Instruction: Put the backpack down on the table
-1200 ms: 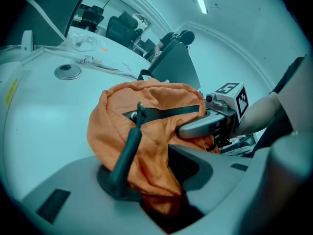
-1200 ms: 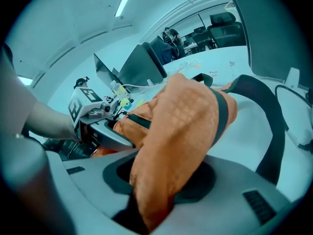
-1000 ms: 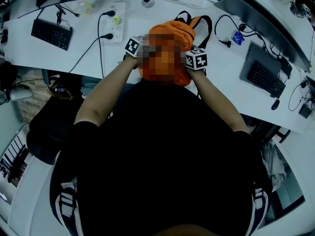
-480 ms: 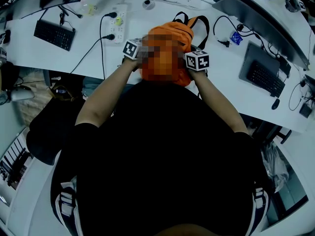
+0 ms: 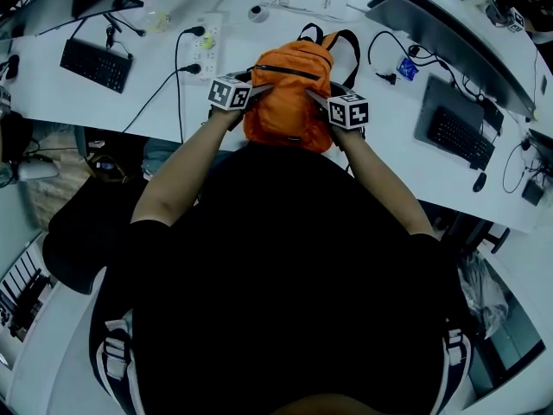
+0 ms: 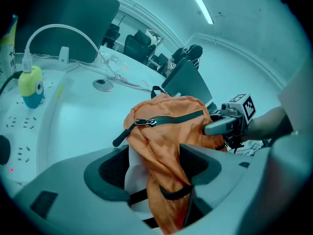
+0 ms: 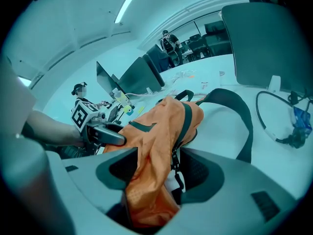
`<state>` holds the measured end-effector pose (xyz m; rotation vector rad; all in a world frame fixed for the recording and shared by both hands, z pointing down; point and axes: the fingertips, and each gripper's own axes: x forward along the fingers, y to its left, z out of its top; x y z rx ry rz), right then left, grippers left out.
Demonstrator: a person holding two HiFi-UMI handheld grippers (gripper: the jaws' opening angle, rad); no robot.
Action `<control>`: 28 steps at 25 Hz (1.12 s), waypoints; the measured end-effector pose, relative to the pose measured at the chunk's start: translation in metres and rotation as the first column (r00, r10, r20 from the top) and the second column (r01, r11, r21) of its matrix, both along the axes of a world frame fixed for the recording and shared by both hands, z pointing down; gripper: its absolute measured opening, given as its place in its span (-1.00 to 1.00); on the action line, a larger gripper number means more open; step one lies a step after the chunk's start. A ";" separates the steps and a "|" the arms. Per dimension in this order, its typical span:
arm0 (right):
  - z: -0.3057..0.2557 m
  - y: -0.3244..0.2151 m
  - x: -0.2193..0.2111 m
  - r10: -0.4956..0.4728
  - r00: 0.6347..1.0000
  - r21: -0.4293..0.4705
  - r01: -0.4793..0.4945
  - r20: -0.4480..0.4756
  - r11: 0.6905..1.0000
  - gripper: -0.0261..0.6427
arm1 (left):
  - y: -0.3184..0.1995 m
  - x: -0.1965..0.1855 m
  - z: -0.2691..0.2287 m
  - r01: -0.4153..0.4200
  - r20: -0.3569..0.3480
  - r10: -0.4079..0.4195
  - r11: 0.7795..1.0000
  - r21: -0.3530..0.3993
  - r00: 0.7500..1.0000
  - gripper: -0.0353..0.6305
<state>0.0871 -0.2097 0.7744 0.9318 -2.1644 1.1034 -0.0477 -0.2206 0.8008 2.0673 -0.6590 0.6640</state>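
An orange backpack (image 5: 289, 102) with dark zips and black straps sits on the white table (image 5: 130, 102), near its front edge. My left gripper (image 5: 263, 87) is at its left side and my right gripper (image 5: 315, 99) at its right side. In the left gripper view, a fold of the backpack (image 6: 166, 126) hangs loosely between the jaws of the left gripper (image 6: 155, 165), which have just been opening. In the right gripper view, the right gripper (image 7: 159, 170) stands equally wide around a fold of the backpack (image 7: 156, 136), gaps showing beside both pads; its jaws have just been opening too.
A power strip (image 5: 203, 41) with plugged cables lies left of the backpack, and a keyboard (image 5: 95, 59) further left. To the right are a cable (image 5: 389, 59), a laptop (image 5: 458, 132), a monitor (image 5: 449, 41) and a mouse (image 5: 482, 182).
Both marker cubes have shifted slightly outward from the backpack. The backpack stays in the same place on the table.
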 end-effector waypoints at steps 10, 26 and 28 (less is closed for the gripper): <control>-0.013 0.004 0.011 0.028 0.999 0.061 -0.026 -0.036 0.998 -0.11 | 0.006 -0.021 -0.012 0.025 0.013 -0.025 0.999 0.032 1.000 0.04; -0.035 0.019 0.029 0.087 0.995 0.118 -0.080 -0.050 0.990 -0.11 | 0.024 -0.053 -0.031 0.091 0.028 -0.093 0.993 0.079 0.995 0.04; -0.039 0.020 0.031 0.093 0.994 0.125 -0.085 -0.054 0.989 -0.11 | 0.028 -0.058 -0.031 0.102 0.027 -0.105 0.991 0.081 0.994 0.04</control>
